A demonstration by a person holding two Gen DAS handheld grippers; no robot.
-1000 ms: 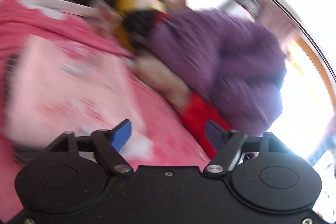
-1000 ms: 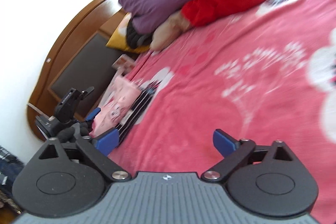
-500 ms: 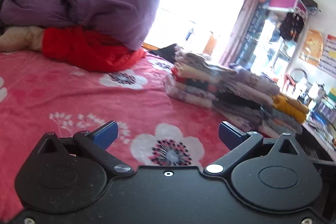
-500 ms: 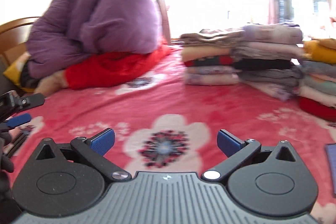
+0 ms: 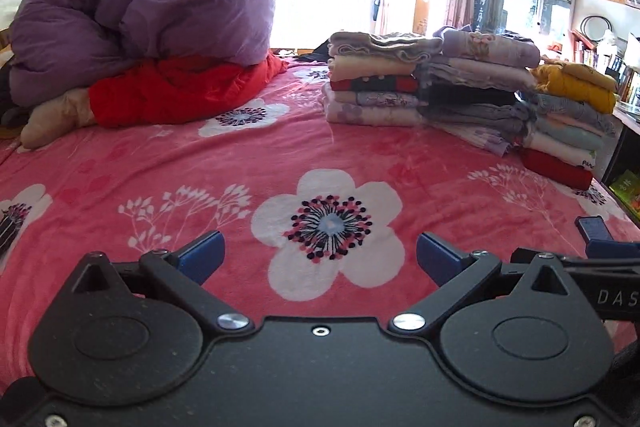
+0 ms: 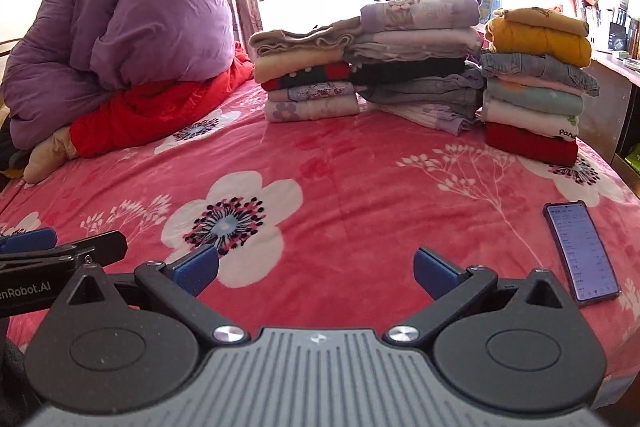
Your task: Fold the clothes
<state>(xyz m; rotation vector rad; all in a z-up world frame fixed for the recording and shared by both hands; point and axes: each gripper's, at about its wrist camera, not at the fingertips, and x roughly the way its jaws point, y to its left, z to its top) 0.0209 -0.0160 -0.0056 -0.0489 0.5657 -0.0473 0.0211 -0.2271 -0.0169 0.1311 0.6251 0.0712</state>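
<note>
Just folded stacks [image 6: 420, 63] on blanket [image 6: 360, 187] — both jaws apart.

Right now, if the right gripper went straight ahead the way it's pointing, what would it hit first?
Probably the pink floral blanket, since the open right gripper hangs low over it. Skimming above the bed, it would likely reach the middle stack of folded clothes. The phone lies off to the right, outside that line.

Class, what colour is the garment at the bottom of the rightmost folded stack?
Red garment, clearest in the right wrist view.
</note>
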